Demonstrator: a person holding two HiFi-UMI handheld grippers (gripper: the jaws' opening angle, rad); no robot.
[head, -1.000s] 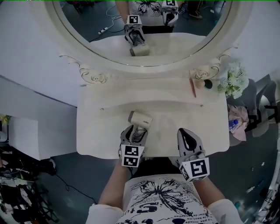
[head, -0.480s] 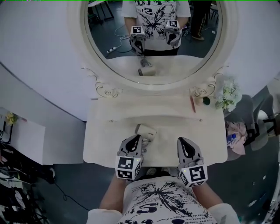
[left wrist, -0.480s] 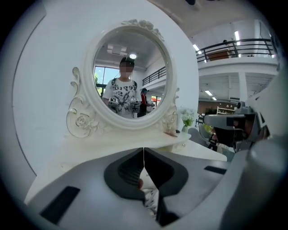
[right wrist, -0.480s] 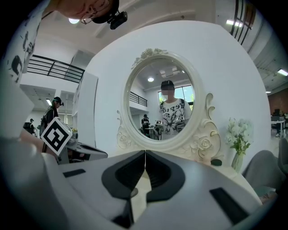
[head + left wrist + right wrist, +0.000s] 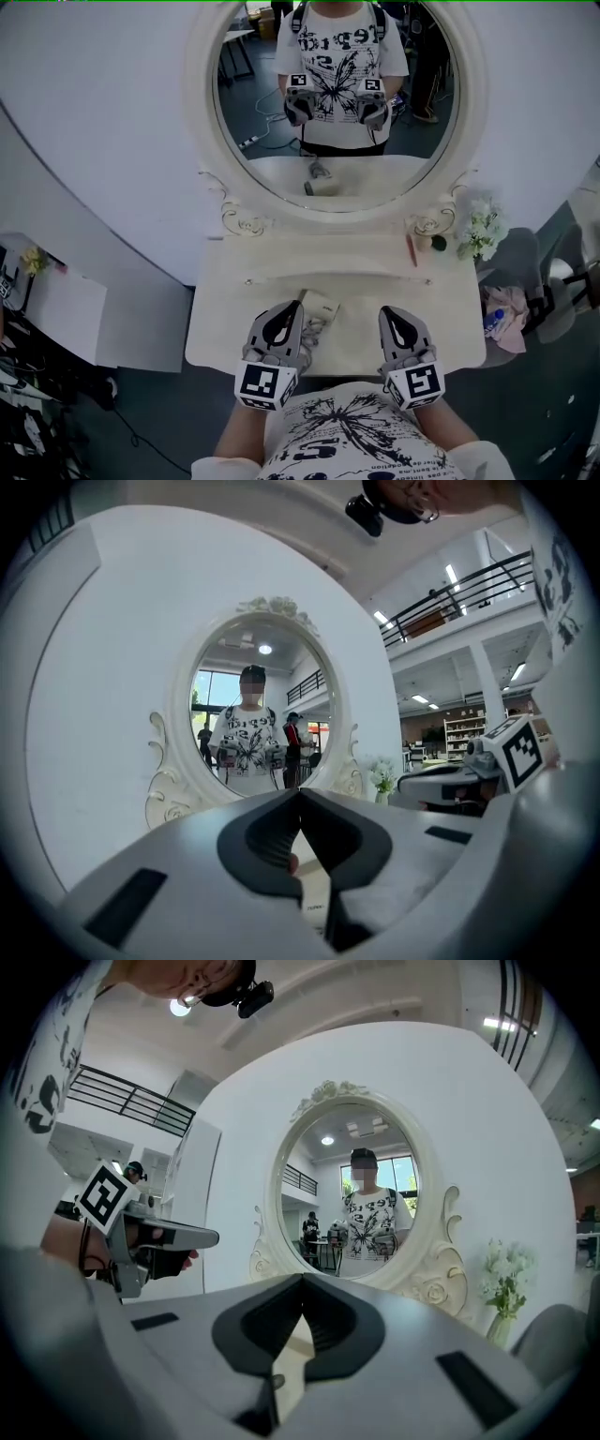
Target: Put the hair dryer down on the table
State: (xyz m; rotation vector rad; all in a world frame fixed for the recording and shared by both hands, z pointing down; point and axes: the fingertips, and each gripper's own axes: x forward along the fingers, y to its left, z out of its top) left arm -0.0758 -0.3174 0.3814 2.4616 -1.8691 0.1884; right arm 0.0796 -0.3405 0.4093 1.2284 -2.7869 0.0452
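The cream hair dryer point(image 5: 320, 306) lies on the white dressing table point(image 5: 422, 319), near its front edge; its handle end is hidden behind my left gripper. My left gripper point(image 5: 284, 313) hovers just in front of the dryer, shut with nothing between its jaws, which meet in the left gripper view point(image 5: 300, 795). My right gripper point(image 5: 395, 315) is held level with it to the right, also shut and empty point(image 5: 302, 1279). Both grippers and the dryer show again as reflections in the mirror.
A big oval mirror point(image 5: 333, 94) in a carved frame stands at the back of the table. White flowers point(image 5: 480, 229), a thin pink stick point(image 5: 412, 249) and a small dark thing point(image 5: 439, 243) sit at the back right. A white cabinet point(image 5: 66, 319) stands left, a chair point(image 5: 525, 281) right.
My left gripper stood open around the dryer's handle; it has since let go, drawn back towards the body and shut empty. The dryer stays on the table. The head view has tilted upward.
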